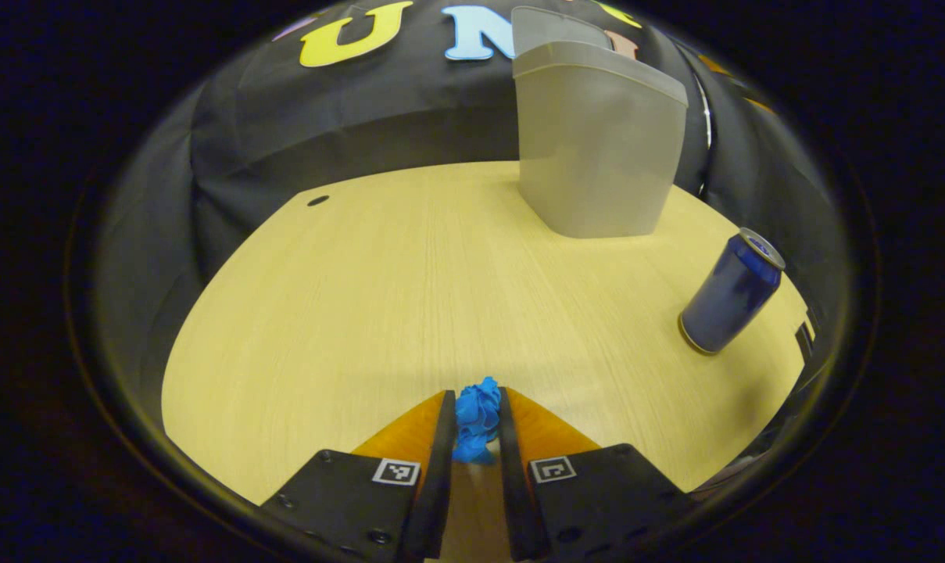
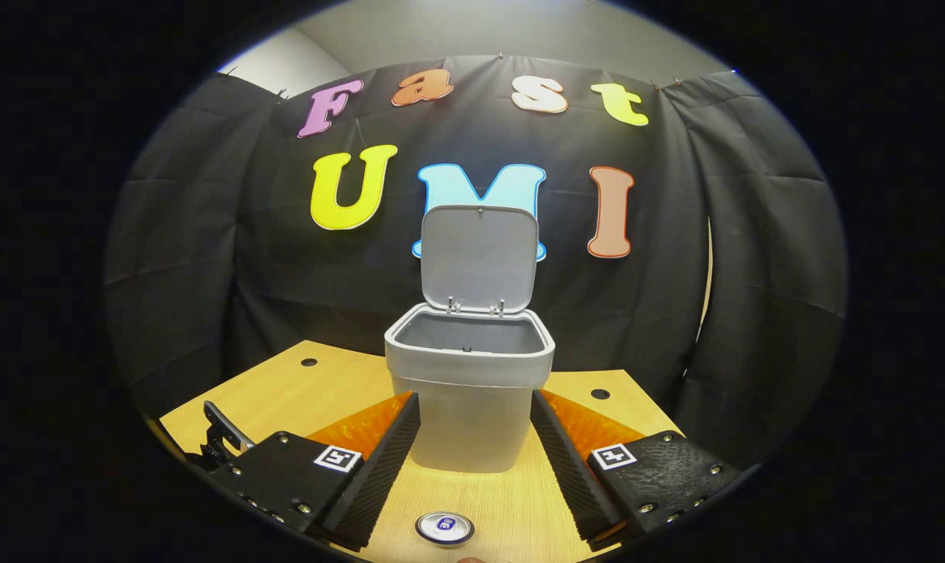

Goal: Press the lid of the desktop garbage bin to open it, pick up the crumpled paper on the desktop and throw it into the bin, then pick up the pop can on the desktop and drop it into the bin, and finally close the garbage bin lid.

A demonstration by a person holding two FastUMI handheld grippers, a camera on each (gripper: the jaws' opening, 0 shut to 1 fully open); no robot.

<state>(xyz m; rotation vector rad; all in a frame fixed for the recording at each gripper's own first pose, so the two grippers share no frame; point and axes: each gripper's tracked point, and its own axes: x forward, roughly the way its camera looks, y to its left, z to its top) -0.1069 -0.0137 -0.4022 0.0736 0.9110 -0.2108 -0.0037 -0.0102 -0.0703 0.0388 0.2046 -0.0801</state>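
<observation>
Blue crumpled paper (image 1: 477,418) sits clamped between the left gripper (image 1: 476,426) jaws; right gripper (image 2: 472,438) jaws spread.

Soft overhead light is falling evenly on the counter (image 1: 409,281) in both views, leaving only faint shadows at the foot of the bin (image 2: 469,391). The fisheye lenses are bending the counter's edges into curves and darkening toward the rims. A bright spot is glinting on the can's top (image 2: 445,527). Focus is staying sharp centrally, softening slightly at the margins.
</observation>
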